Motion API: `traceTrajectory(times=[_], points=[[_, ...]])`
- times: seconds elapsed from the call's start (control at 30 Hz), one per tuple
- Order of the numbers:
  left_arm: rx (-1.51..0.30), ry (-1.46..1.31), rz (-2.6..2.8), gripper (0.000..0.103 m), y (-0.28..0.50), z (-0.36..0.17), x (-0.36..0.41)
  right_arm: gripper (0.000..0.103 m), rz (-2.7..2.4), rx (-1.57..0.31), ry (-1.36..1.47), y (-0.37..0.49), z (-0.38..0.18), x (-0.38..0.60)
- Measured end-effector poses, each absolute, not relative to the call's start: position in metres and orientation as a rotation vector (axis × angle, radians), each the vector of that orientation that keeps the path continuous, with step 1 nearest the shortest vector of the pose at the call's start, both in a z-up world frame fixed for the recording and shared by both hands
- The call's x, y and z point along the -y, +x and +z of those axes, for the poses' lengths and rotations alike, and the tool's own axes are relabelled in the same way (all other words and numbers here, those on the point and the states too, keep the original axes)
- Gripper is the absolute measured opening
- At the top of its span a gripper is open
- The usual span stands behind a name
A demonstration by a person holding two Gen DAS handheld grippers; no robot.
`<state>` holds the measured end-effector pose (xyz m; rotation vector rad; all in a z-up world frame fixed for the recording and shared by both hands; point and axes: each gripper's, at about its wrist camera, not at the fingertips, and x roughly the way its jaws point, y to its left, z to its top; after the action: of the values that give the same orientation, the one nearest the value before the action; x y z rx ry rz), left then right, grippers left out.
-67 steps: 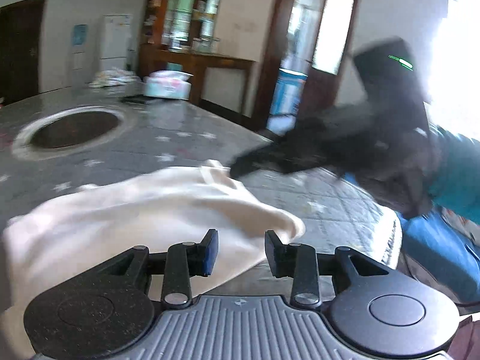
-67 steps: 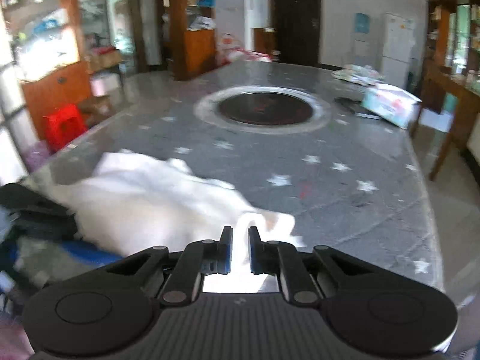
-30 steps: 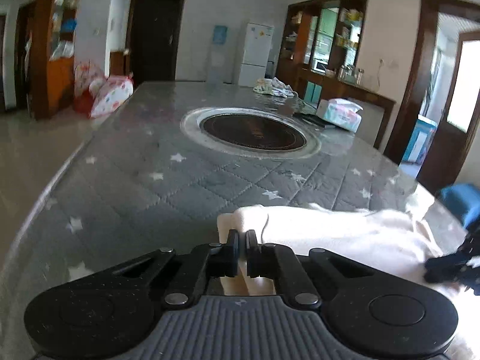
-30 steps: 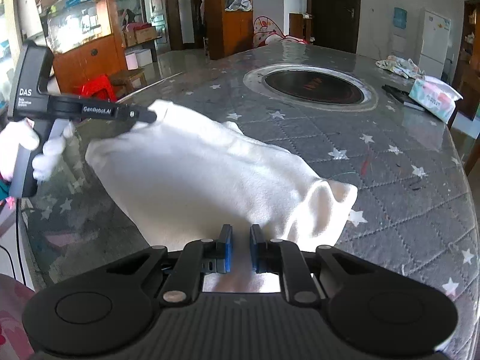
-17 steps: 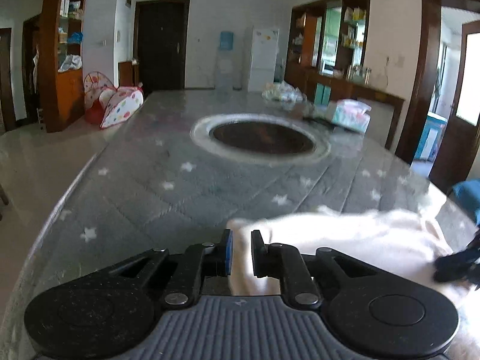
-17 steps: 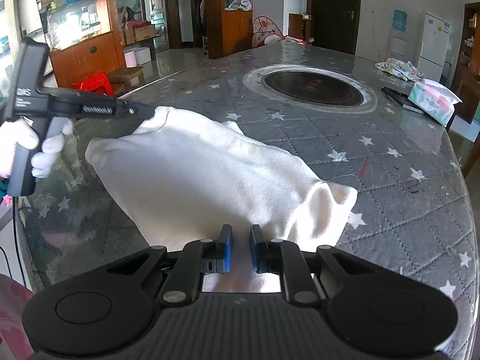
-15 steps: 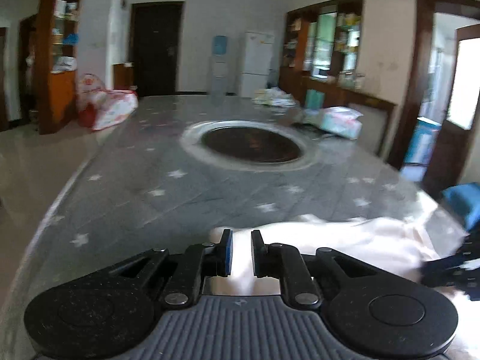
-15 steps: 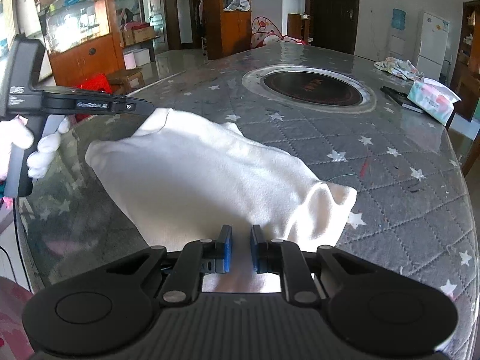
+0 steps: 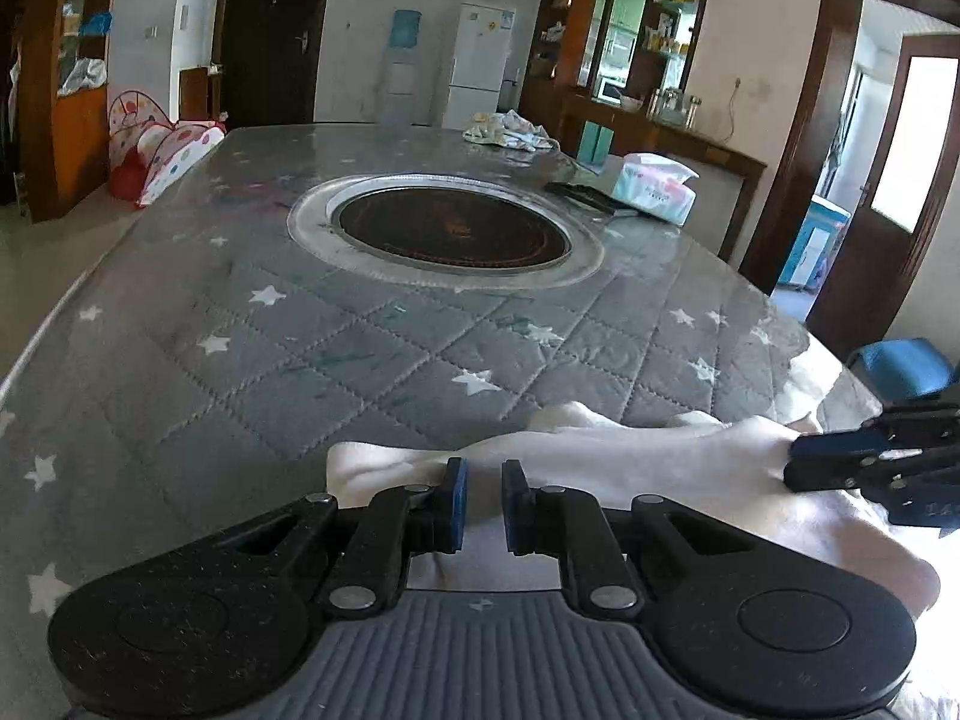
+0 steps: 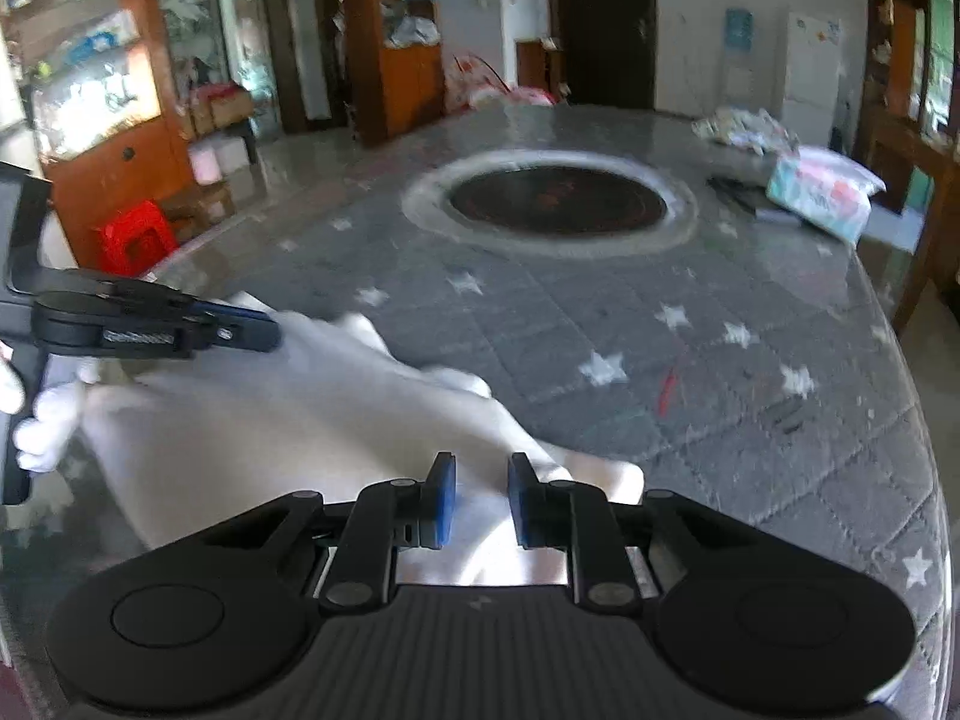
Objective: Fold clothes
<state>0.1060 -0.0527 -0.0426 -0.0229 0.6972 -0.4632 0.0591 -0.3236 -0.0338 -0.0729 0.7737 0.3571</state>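
A white garment lies crumpled at the near edge of the grey star-quilted table; in the right wrist view it spreads to the left. My left gripper is at the garment's left end, jaws slightly apart, cloth lying between and under them. My right gripper is over the garment's right end, jaws parted with a clear gap and cloth below. Each gripper shows in the other's view: the right one at the cloth's far right, the left one at its far left corner.
A round dark hotplate sits sunk in the table's middle. A tissue pack, a dark flat object and a bundle of cloth lie at the far right. A red stool stands on the floor to the left.
Both grippers have opened a little and let go of the garment. The right gripper has swung and lifted, so its view is blurred. The cloth now lies lower and more bunched.
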Motion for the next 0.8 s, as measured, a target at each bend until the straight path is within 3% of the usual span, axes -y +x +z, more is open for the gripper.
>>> traceTrajectory(times=[0.8], points=[[-0.712, -0.046, -0.564, 0.018, 0.116, -0.04, 0.085, 0.016, 0.391, -0.77, -0.123, 0.087, -0.036, 0.288]])
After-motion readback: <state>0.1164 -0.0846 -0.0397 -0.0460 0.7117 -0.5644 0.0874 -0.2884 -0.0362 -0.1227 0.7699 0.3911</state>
